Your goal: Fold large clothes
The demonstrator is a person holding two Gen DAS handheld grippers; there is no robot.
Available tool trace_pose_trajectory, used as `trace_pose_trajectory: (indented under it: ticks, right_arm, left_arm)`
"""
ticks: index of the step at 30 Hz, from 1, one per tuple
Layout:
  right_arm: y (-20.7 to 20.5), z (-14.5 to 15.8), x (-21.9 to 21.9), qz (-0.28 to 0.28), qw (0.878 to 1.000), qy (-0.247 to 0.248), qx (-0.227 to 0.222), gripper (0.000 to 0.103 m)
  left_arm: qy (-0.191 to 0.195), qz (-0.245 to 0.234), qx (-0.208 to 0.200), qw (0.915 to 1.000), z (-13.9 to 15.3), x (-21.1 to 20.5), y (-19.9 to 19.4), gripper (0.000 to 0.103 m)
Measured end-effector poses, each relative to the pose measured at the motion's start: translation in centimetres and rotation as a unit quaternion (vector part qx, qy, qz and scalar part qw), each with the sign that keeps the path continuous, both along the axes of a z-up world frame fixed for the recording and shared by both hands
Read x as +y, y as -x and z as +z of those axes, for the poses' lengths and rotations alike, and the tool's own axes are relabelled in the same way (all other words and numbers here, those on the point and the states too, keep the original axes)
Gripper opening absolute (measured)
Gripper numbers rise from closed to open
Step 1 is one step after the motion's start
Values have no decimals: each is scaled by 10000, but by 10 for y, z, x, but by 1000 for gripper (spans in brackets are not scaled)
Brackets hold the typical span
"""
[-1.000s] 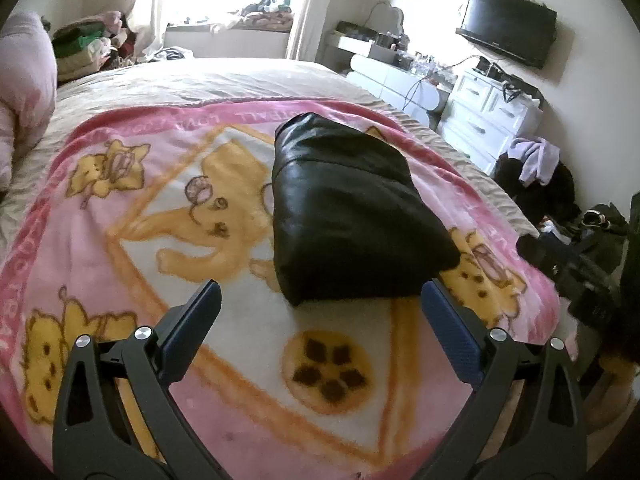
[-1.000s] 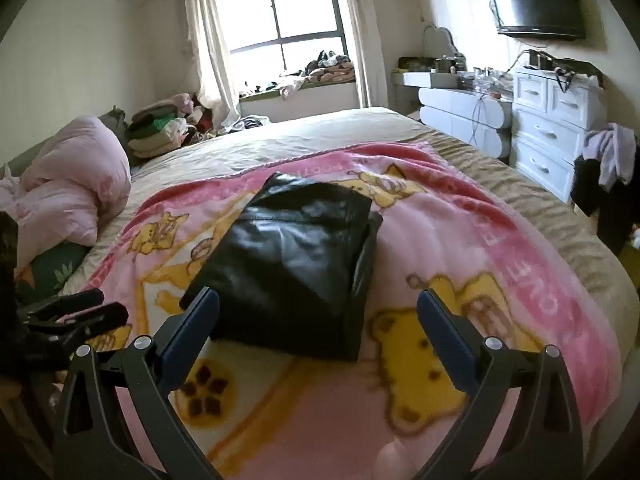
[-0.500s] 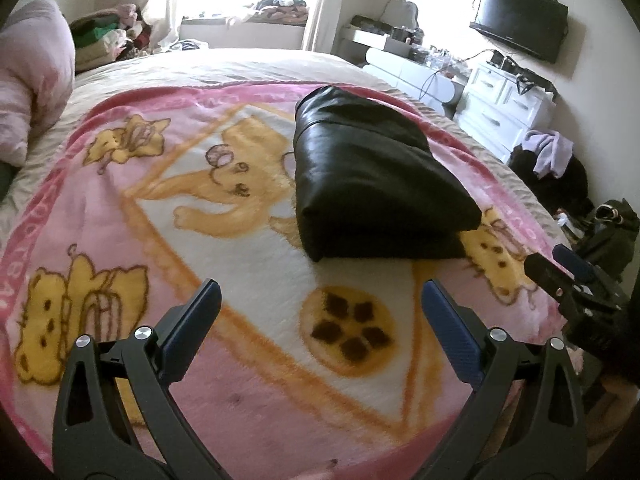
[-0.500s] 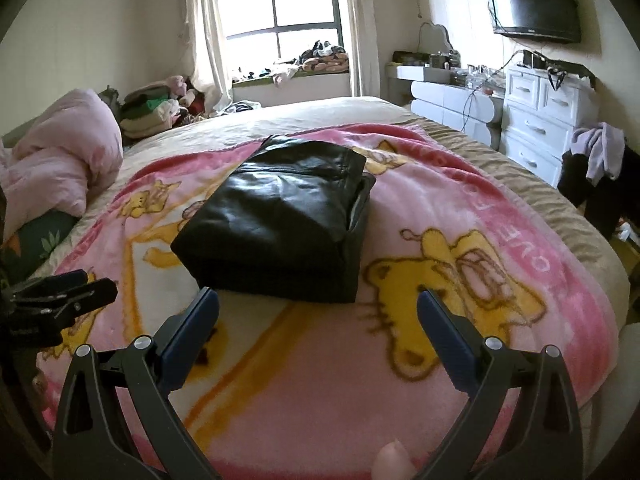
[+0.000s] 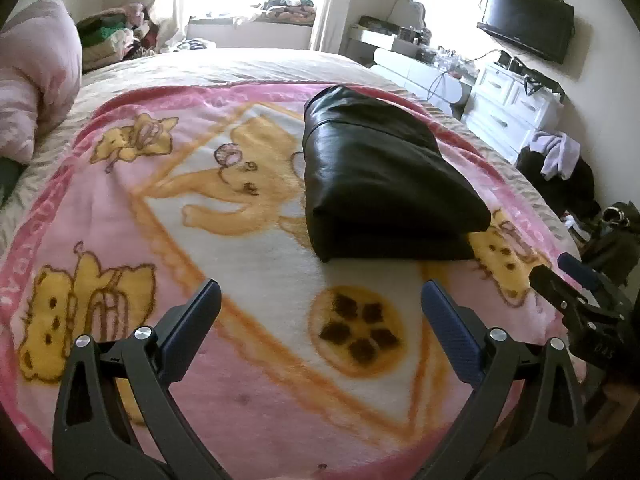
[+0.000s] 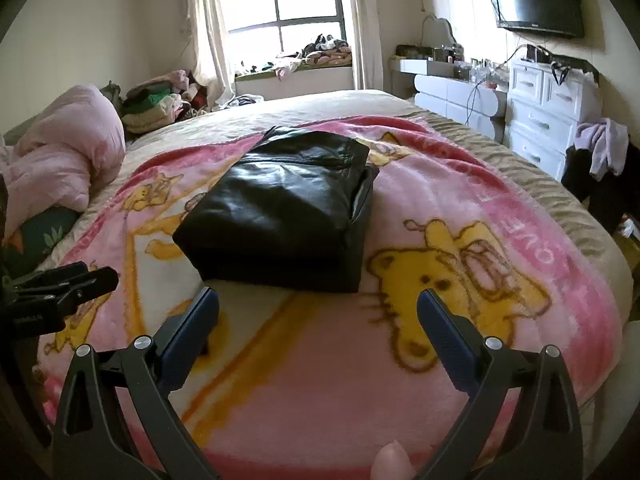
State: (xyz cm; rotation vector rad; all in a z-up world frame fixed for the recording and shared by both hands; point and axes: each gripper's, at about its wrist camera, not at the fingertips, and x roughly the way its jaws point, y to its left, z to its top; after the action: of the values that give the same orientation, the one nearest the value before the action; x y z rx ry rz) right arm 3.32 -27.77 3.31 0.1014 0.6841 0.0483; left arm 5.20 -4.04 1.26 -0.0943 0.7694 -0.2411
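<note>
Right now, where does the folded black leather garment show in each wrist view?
Left wrist: folded black leather garment lies right of centre on the pink cartoon blanket, beyond the open fingers.
Right wrist: it lies left of centre, ahead of the open fingers.
Shared landmark: wall-mounted TV, upper right in both.

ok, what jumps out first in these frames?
A folded black leather garment sits mid-bed on a pink cartoon-bear blanket. Both grippers, left and right, hover open, short of it and empty. A pink duvet is bunched at the bed's left.
</note>
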Motion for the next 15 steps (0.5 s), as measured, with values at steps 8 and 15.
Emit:
trace_pose_trajectory:
  ticks: [8,15]
  right_arm:
    - [0,-2,1,41,10000,-55,47,99]
    - [0,-2,1,44,10000,-51,46,99]
  left_arm:
    - [-67,34,-6,10000,1,-1,1,94]
    - [-77,47,-6,10000,1,-1,1,94]
